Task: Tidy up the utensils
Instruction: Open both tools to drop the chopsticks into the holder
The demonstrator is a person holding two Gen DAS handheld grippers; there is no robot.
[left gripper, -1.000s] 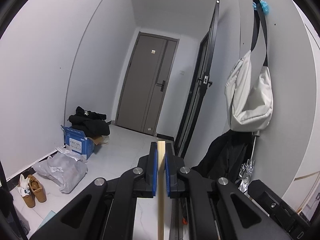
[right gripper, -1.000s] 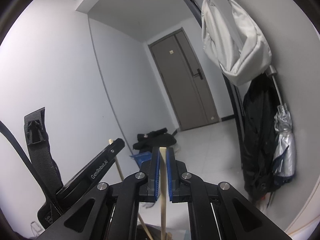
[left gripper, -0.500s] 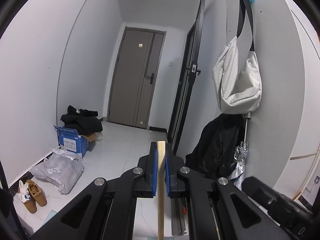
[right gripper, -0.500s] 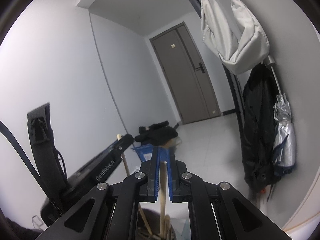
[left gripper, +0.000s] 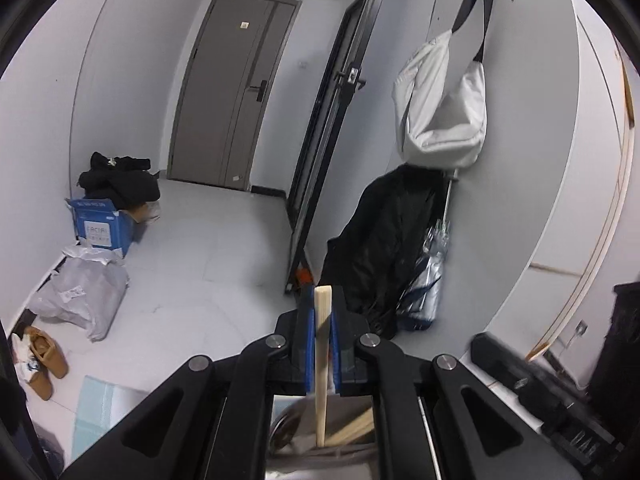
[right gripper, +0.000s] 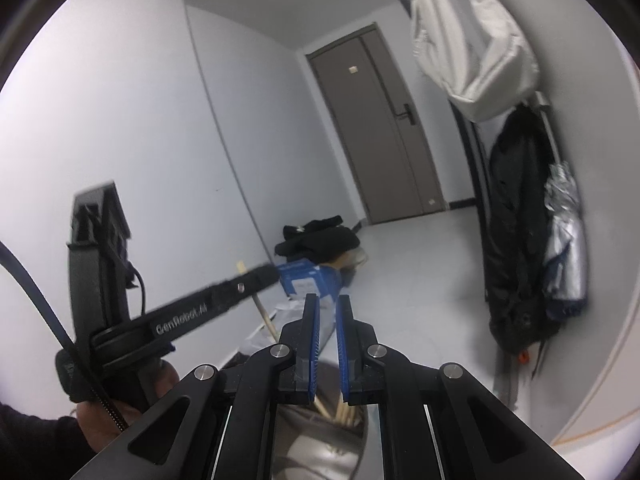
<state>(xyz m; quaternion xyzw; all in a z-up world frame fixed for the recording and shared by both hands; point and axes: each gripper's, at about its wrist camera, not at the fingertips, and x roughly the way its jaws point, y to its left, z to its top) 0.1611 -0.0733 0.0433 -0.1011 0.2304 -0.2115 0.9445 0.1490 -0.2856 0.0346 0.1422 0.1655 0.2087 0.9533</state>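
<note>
Left hand-held gripper (left gripper: 323, 322), seen from its own wrist camera: blue pads clamped tight on a pale wooden chopstick (left gripper: 321, 364), upright between the jaws, square top poking just above the fingertips, lower end reaching down into a shiny metal holder (left gripper: 320, 464) directly beneath. More chopsticks (left gripper: 352, 432) leaning inside that holder, just right of the gripped one.

Right hand-held gripper (right gripper: 327, 316), from its own camera: blue pads a narrow gap apart, nothing between them, jaws slightly parted. Below and behind the fingertips, the same metal holder (right gripper: 320, 448) with several chopstick tips (right gripper: 344, 410) standing in it.

Readable writing: "GenRobot.AI" in white along the black finger of the left gripper (right gripper: 224, 304), visible to the left of the right gripper. White lettering on a blue cardboard box (left gripper: 100, 226) on the floor ahead and to the left, too small to read.

Pose: left gripper tilted gently downward, angled across towards the right gripper's line; a hand (right gripper: 120, 404) in a dark sleeve wrapped around its grip at lower left of the right view. Right gripper also pointing slightly downward, over the holder.

Ahead of both grippers: grey door (left gripper: 236, 92). On the wall to the right, a white bag (left gripper: 444, 108) hanging, black garment and folded umbrella beneath.
</note>
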